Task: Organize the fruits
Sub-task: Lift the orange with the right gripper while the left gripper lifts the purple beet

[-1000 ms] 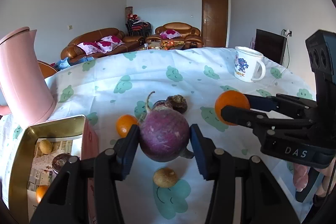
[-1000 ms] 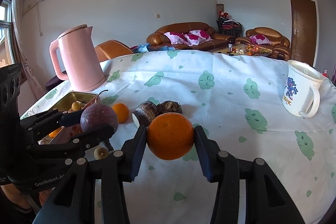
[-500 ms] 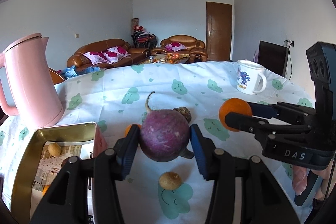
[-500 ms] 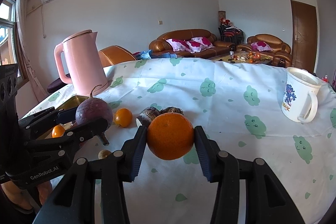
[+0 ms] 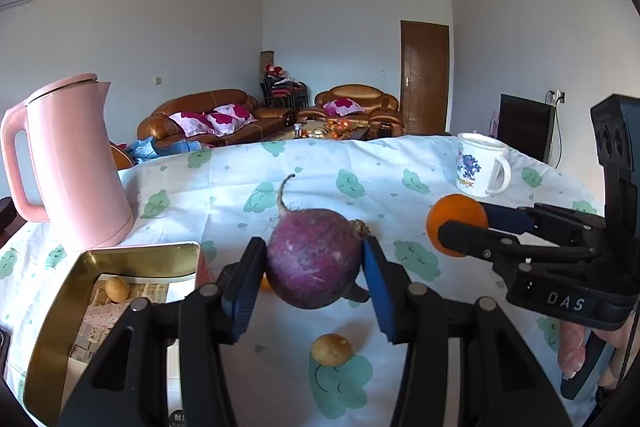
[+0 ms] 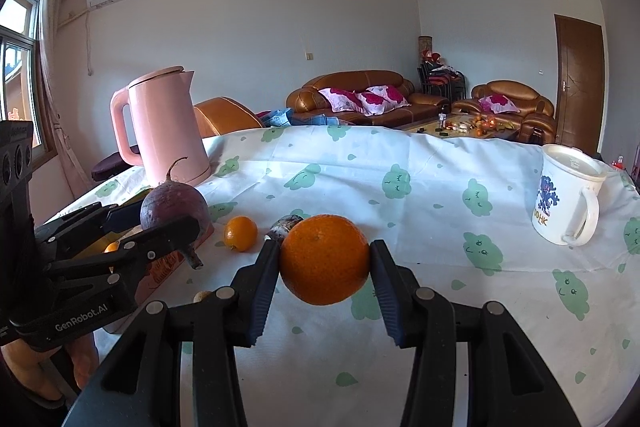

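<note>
My left gripper [image 5: 314, 267] is shut on a purple round root vegetable [image 5: 314, 263] with a thin tail, held above the table. It also shows in the right wrist view [image 6: 174, 205]. My right gripper [image 6: 324, 265] is shut on an orange [image 6: 324, 259], seen from the left wrist view [image 5: 456, 225] at the right. A gold tin box [image 5: 52, 323] with small fruits inside lies at lower left. A small brown fruit [image 5: 331, 349] lies on the cloth below the left gripper. A small orange [image 6: 240, 233] and a dark brown fruit [image 6: 286, 225] lie on the table.
A pink kettle [image 5: 76, 167] stands at the left behind the tin. A white mug [image 5: 480, 169] stands at the right. The table has a white cloth [image 6: 440, 195] with green cloud prints. Sofas and a door are far behind.
Both grippers have risen and tilted up, each still holding its fruit. The table objects sit lower in both views.
</note>
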A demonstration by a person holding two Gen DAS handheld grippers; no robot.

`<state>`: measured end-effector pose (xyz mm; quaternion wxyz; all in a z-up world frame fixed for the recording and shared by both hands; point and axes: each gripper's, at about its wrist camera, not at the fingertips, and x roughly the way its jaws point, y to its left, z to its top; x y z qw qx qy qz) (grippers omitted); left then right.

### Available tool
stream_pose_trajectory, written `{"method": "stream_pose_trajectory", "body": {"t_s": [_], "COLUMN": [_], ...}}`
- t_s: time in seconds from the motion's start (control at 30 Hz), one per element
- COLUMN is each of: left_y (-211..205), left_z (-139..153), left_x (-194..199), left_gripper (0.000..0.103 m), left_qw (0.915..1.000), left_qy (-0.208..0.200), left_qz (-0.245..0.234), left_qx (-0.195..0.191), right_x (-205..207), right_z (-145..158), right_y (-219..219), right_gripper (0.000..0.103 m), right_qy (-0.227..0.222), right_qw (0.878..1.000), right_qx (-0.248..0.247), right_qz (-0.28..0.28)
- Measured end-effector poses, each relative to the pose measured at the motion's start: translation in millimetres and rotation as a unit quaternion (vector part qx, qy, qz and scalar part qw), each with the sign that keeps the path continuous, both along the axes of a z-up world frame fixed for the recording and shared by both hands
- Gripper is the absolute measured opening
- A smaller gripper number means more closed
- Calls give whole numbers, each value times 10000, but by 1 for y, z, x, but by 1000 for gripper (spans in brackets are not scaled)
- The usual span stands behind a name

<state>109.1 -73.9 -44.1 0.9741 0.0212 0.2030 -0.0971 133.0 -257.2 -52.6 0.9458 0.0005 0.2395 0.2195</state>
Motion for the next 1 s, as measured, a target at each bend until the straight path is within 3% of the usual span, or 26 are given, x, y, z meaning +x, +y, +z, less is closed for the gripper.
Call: {"method": "stream_pose_trajectory", "body": {"t_s": [1.0], "left_y": [-1], "left_z": [5], "left_x": [-17], "left_gripper": [51], "left_qw": [9987], "left_qy": [-462], "left_qz": [163], "left_qx": [99], "right_x": [-21], "right_z": [7], "right_y": [-2], "right_gripper": [48], "right_qy": [-583], "right_qw": [9983], "right_qx": [25], "right_qz": [-9]}}
